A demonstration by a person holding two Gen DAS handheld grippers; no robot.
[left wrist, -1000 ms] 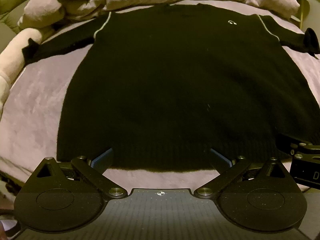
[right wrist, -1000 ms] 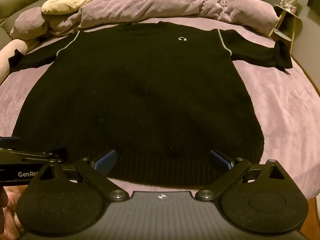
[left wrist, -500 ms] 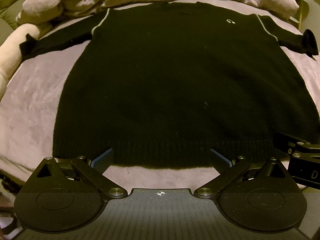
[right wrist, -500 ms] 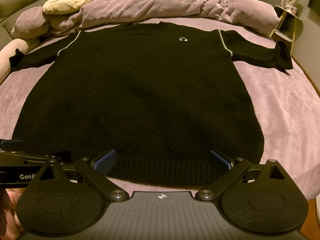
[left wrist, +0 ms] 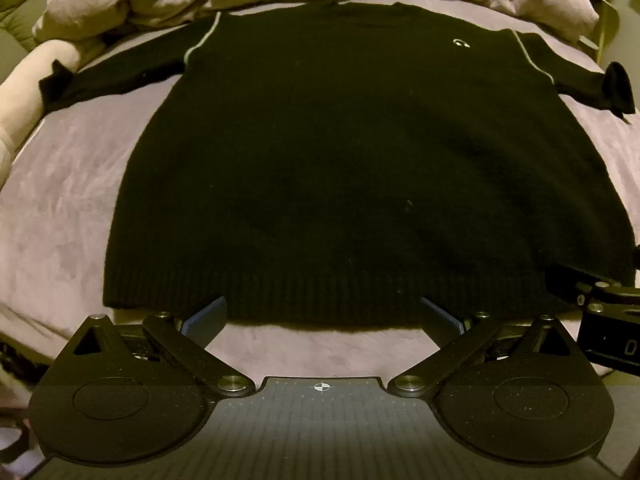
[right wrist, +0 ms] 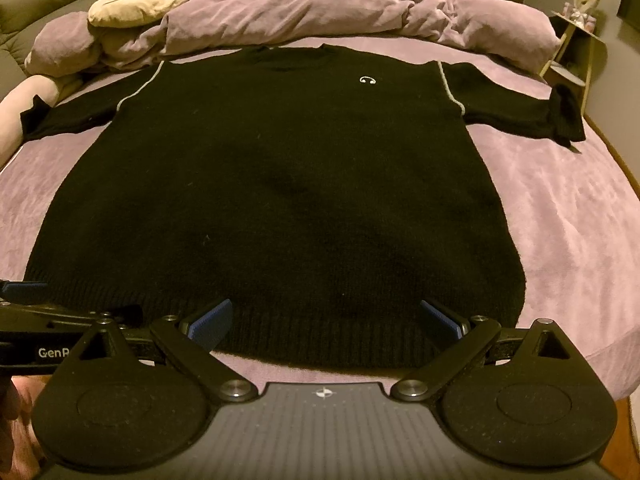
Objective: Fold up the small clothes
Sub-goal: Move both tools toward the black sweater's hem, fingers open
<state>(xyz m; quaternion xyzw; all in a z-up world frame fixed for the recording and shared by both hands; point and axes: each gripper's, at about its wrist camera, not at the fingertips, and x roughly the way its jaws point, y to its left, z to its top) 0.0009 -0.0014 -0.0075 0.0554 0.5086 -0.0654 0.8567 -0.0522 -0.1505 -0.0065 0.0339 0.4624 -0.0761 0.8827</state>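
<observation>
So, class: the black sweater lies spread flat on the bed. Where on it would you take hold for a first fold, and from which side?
Probably the ribbed hem, from the near edge. The black sweater lies flat on the bed, front up and sleeves out. The hem runs straight just ahead of the open left gripper and open right gripper, so each could pinch it near a bottom corner.

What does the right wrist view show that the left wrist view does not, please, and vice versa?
Only the right wrist view shows the face on the cream plush pillow and the side shelf. Only the left wrist view shows the bed stretching wide left of the hem. Both show the black sweater lying flat, sleeves spread, and both hand-held grippers open.
</observation>
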